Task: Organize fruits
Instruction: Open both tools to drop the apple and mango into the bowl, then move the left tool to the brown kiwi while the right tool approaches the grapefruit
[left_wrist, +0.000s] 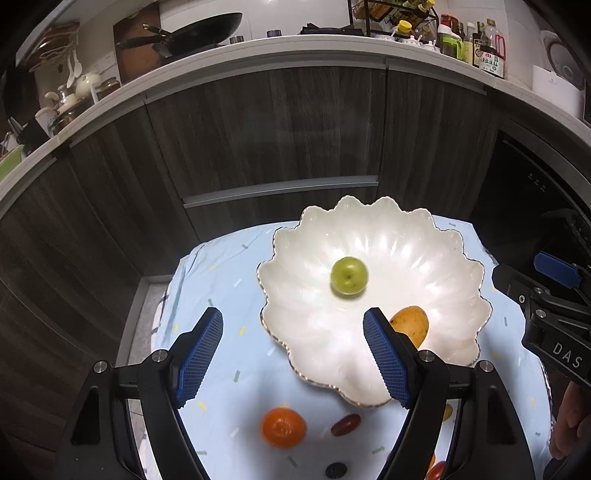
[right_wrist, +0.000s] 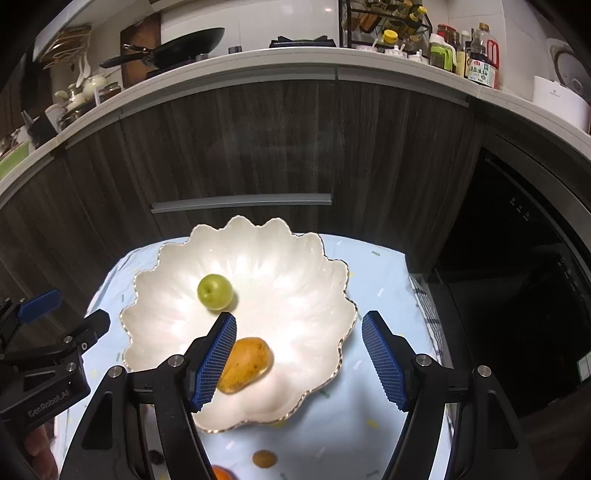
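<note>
- Home kitchen, lived-in.
- Pale counter (left_wrist: 258, 48) along the back, dark wood-grain cabinet fronts (left_wrist: 280, 133) below with a metal drawer pull (left_wrist: 280, 190).
- Black wok (left_wrist: 207, 31) on the counter, gas hob grate (right_wrist: 303, 40) beside it.
- Wire rack of jars (left_wrist: 395, 14), then sauce and oil bottles (left_wrist: 487, 48) at the right end.
- Teapot and cups (left_wrist: 74, 92) crowded at the left end.
- Built-in black appliance (right_wrist: 524, 236) under the counter at right.
- Small surface in front with a light blue confetti-print cloth (left_wrist: 236, 280), carrying a white scalloped fruit bowl (left_wrist: 454, 258).
</note>
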